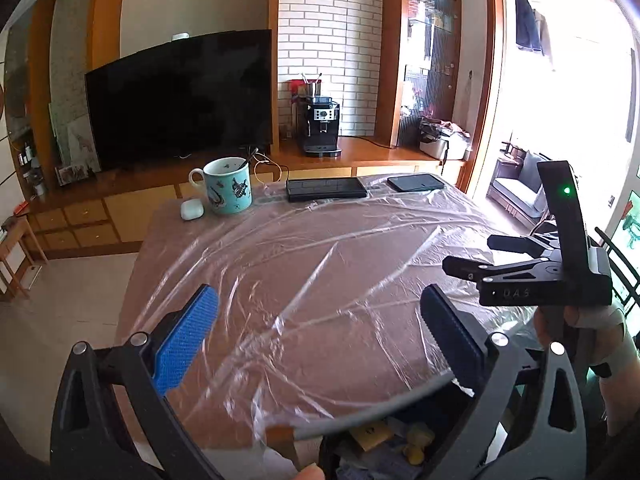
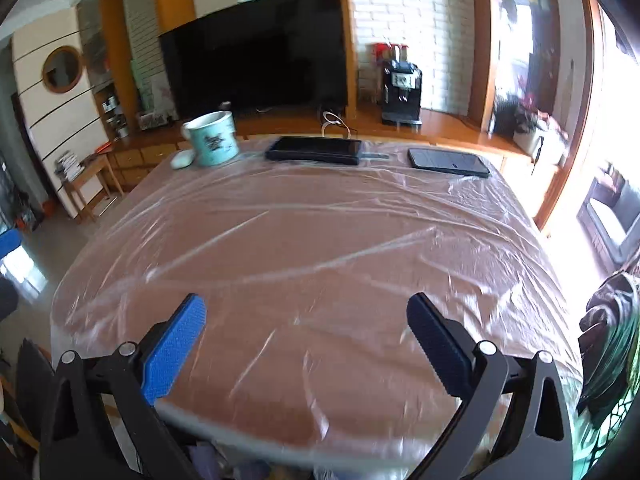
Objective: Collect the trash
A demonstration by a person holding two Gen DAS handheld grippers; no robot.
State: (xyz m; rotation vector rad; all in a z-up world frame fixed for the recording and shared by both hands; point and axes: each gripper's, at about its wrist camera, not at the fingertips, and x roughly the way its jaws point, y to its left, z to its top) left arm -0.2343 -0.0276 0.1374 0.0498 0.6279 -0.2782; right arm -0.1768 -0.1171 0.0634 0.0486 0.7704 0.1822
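Observation:
My left gripper (image 1: 320, 300) is open and empty above the near part of a brown table (image 1: 320, 264) covered in clear plastic film. Below it at the near edge is a dark bin (image 1: 384, 440) with a grey rim, holding yellowish and paper scraps. My right gripper (image 2: 306, 308) is open and empty over the same table (image 2: 320, 248); it also shows in the left wrist view (image 1: 472, 258), held at the right, jaws apart. No loose trash shows on the table top.
At the far edge stand a teal patterned mug (image 1: 228, 186) with a spoon, a white earbud case (image 1: 192, 209), a black tablet (image 1: 326, 189) and a dark phone (image 1: 416, 182). Behind are a TV (image 1: 180, 100) and a coffee machine (image 1: 322, 126) on a wooden unit.

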